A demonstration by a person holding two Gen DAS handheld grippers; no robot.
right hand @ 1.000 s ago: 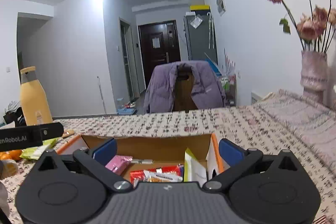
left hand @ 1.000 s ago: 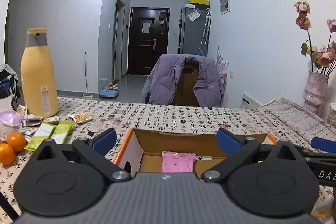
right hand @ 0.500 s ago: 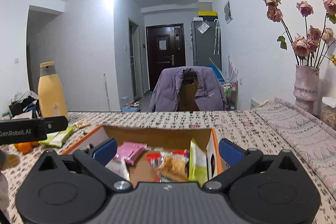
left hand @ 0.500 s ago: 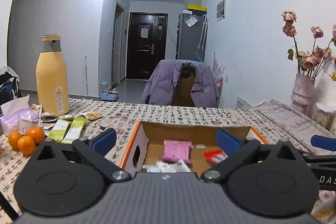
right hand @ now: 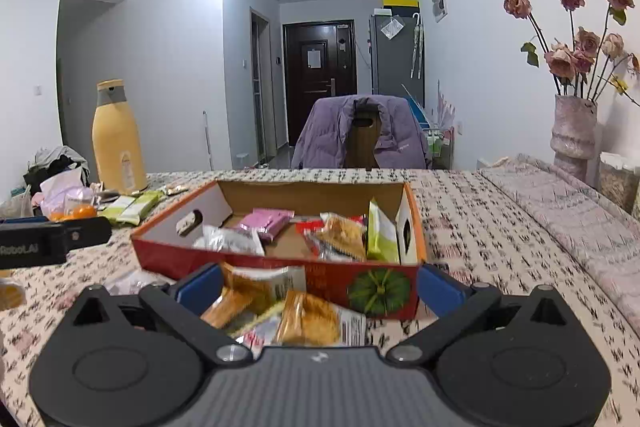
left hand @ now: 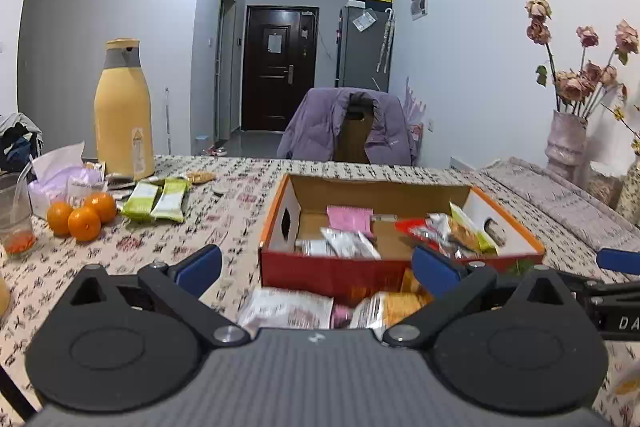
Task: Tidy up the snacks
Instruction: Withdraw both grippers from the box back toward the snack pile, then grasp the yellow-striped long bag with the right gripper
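Box point(right hand: 280, 267) half full, loose packets point(right hand: 308, 319) just in front. Both tongs, left gripper point(left hand: 316, 263) and right gripper point(right hand: 320, 283), spread, empty. Pinch packet mid-body, probably crinkly, lift over wall.

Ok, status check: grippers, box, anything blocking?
Left gripper open, empty. Right gripper open, empty. Snack box part filled; loose packets on the table in front of it. Nothing blocking.

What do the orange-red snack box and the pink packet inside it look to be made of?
The orange-red snack box looks like printed cardboard: plain brown inner walls, die-cut handle holes, glossy printed outside. The pink packet seems thin plastic film with a slight sheen, though it could be coated paper.
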